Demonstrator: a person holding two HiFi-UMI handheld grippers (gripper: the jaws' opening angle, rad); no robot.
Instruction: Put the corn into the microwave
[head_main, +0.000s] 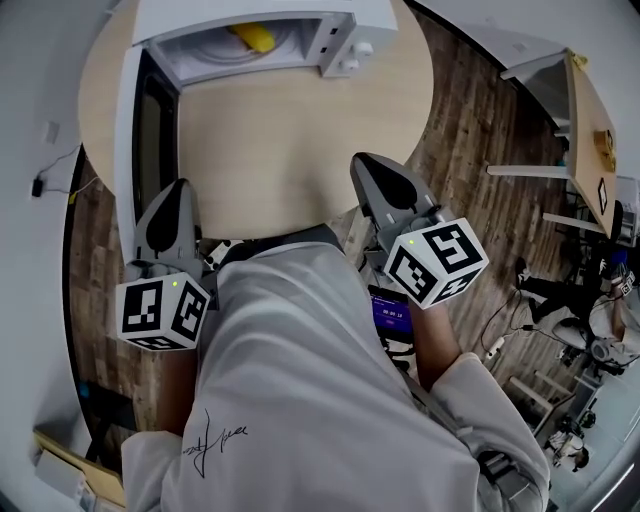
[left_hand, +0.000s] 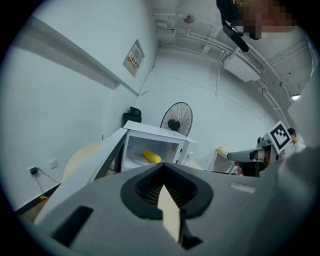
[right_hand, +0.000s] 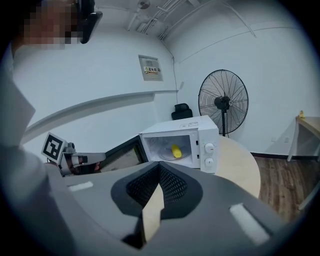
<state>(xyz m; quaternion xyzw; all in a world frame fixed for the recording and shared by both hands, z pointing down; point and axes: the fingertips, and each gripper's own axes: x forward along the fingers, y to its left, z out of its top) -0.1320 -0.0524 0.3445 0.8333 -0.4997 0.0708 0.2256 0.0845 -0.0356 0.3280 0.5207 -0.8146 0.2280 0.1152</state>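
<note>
The white microwave (right_hand: 200, 131) stands on the round surface (head_main: 300, 140) with its door (head_main: 140, 130) swung wide open. Inside, the yellow corn (right_hand: 176, 150) lies on the turntable (right_hand: 165, 156). The left hand-held gripper (head_main: 172, 205) and right hand-held gripper (head_main: 385, 180) hover at the surface's near edge, jaws pressed together, empty.

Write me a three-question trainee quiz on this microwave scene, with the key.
1. True or false: the microwave door stands open.
2. The corn lies: A on the table; B inside the microwave; C on the floor.
3. What do the left gripper and right gripper hold in their jaws?
Key: 1 true; 2 B; 3 nothing, both pairs of jaws are shut and empty.
</note>
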